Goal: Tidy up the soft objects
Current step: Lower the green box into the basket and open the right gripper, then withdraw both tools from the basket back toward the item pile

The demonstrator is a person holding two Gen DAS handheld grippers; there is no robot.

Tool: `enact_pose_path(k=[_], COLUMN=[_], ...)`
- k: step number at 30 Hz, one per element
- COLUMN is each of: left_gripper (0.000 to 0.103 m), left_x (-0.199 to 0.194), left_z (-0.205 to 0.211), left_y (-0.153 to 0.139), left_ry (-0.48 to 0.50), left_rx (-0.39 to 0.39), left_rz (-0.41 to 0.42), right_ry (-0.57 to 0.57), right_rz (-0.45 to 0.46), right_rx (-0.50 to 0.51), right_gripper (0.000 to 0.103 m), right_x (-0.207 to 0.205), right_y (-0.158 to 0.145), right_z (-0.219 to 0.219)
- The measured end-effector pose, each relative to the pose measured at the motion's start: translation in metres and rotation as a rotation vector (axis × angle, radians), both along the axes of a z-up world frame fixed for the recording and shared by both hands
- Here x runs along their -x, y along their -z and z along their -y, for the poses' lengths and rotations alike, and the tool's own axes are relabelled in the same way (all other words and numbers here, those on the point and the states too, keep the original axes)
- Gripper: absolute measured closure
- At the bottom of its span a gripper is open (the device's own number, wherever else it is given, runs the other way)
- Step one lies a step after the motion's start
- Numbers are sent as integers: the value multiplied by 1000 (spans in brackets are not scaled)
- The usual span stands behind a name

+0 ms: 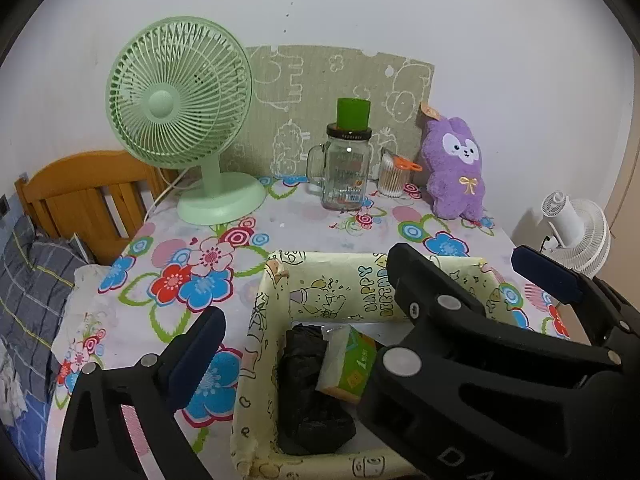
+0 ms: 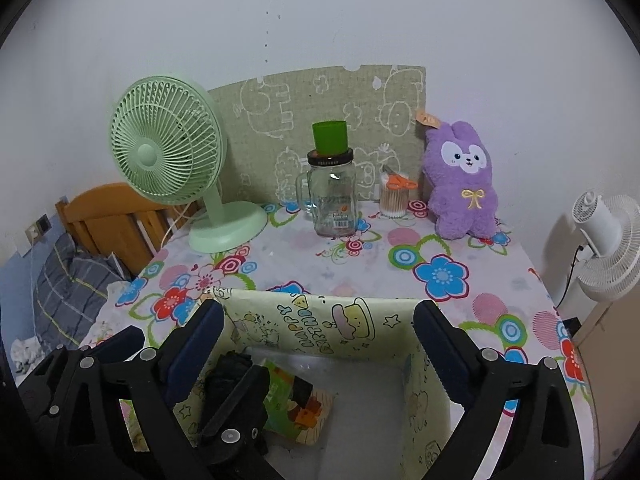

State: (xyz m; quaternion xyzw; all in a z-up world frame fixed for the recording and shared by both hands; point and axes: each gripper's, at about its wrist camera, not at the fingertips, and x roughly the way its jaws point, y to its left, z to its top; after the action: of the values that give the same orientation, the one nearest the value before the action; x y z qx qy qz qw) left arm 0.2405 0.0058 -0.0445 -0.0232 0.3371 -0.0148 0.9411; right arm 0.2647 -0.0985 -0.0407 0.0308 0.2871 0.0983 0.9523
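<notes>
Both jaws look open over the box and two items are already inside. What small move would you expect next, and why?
Probably the right gripper reaches toward the purple plush. It sits against the wall, outside the box, which already holds the black bundle and tissue pack. Both grippers' jaws stand open and empty; the plush is on the right.

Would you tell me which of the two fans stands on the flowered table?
The mint-green fan stands on the table, left of the glass jar; the white fan sits off it, at right.
</notes>
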Motion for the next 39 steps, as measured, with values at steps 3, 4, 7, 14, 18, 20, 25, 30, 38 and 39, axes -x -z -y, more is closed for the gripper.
enact_pose_path(k=[3,4,7,14,18,20,25,30,38,39], left_gripper=[2,2,2,2,2,2,2,2,2,2], left_x=[7,9,17,35,46,51,64,78,101,105], left_z=[1,2,3,5,7,8,10,12,17,18], left_y=[-5,-7,-12,-26,-32,-34,-38,-43,-50,-50], left_ry=[3,4,6,11,18,17,19,25,34,36], left_rx=[-5,-5,-4,-8,-6,-5,-10,-12,-13,-15], left_rz=[13,19,33,65,77,81,95,110,138,141], right_ry=[5,6,7,6,5,4,8,12,17,19], right_rz=[12,13,25,51,71,76,83,98,121,124], right_rx=[-5,-6,-8,-4,-5,-1,12,11,11,13], right_gripper=[5,5,5,4,4,4,4,4,4,4], right_x=[8,10,19,39,52,58,71,87,113,117], right_y=[-6,-7,-13,-27,-34,-37,-43,-48,-56,-57], right_z=[3,3,5,8,9,10,11,14,20,21])
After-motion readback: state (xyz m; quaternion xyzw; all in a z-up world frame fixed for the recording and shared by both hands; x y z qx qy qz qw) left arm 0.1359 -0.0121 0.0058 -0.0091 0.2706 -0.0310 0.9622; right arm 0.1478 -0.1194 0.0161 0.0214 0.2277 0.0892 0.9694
